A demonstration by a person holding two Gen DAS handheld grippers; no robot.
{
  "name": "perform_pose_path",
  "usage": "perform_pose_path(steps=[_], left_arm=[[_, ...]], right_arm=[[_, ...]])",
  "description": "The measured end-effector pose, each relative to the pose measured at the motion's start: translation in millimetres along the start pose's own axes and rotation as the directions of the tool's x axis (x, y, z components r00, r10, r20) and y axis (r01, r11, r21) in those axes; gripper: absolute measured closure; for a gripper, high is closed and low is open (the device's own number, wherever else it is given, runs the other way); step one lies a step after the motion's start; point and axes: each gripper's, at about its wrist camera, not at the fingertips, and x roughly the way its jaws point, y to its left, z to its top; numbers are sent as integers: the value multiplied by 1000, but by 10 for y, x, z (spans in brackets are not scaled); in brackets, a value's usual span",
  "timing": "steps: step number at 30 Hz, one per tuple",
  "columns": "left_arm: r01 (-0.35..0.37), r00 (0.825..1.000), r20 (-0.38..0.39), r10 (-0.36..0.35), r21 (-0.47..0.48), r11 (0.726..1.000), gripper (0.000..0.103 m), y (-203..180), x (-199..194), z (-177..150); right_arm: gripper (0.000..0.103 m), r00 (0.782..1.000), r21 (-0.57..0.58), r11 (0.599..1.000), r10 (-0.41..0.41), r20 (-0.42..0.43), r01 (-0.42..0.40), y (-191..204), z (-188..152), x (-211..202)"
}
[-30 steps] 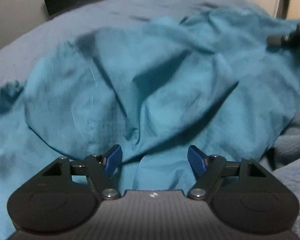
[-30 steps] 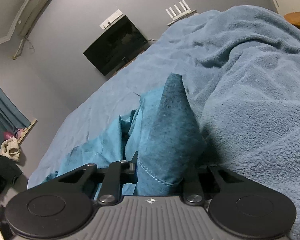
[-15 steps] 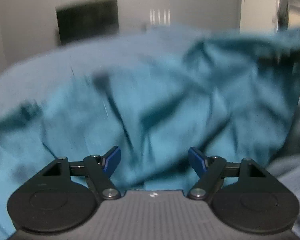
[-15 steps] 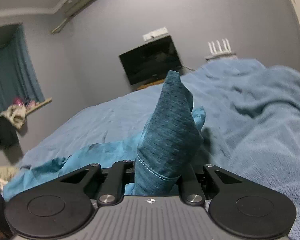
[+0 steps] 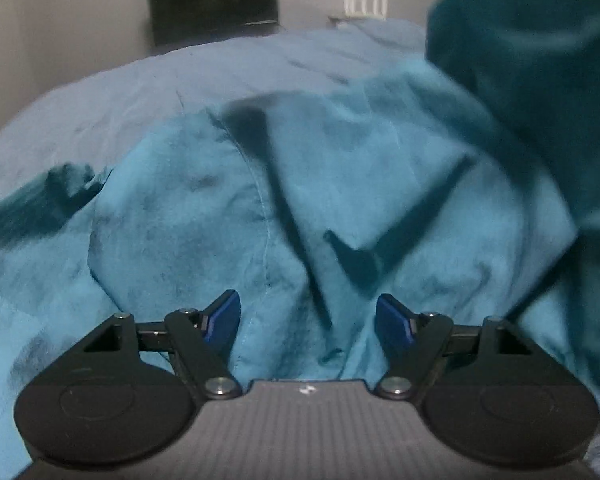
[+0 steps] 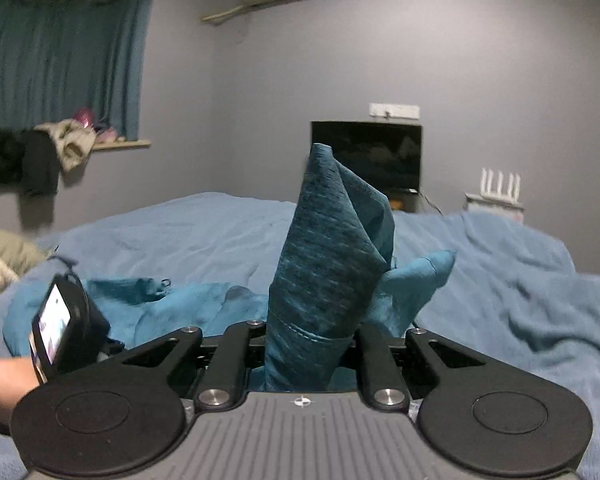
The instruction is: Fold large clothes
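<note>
A large teal garment (image 5: 228, 216) lies crumpled on a blue bed (image 5: 140, 92). My left gripper (image 5: 308, 320) is open, its blue pads (image 5: 222, 320) apart just above the cloth, holding nothing. My right gripper (image 6: 308, 344) is shut on a hemmed fold of the same teal garment (image 6: 324, 264), which stands up between the jaws above the bed. That lifted part shows dark and blurred at the upper right of the left wrist view (image 5: 540, 60). The left gripper's body and the hand holding it show at the lower left of the right wrist view (image 6: 64, 324).
A blue fleece blanket (image 6: 520, 280) covers the right of the bed. A black TV (image 6: 366, 156) and a white router (image 6: 500, 192) stand at the far wall. Clothes (image 6: 40, 152) hang near a curtained window at the left.
My right gripper has lifted and swung its fold of garment leftward, levelling out. The raised cloth now hangs at the upper right of the left view. The left gripper stays open over the cloth.
</note>
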Motion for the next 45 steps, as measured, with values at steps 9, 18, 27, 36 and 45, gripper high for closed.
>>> perform_pose_path(steps=[9, 18, 27, 36, 45], left_arm=[[-3, 1000, -22, 3, -22, 1000, 28, 46, 3, -14], [-11, 999, -35, 9, -39, 999, 28, 65, 12, -5], [-48, 989, 117, 85, -294, 955, 29, 990, -1057, 237], [-34, 951, 265, 162, -429, 903, 29, 1633, -1992, 91], [123, 983, 180, -43, -460, 879, 39, 1669, -1534, 45]], right_arm=[[86, 1000, -61, 998, 15, -3, -15, 241, 65, 3], [86, 990, -148, 979, 141, -5, -140, 518, 180, -33], [86, 945, -155, 932, 324, -48, -327, 993, 357, 26], [86, 861, -219, 837, 461, -215, -502, 1742, 125, 341], [86, 774, -200, 753, 571, -272, -626, 1941, -134, 337]])
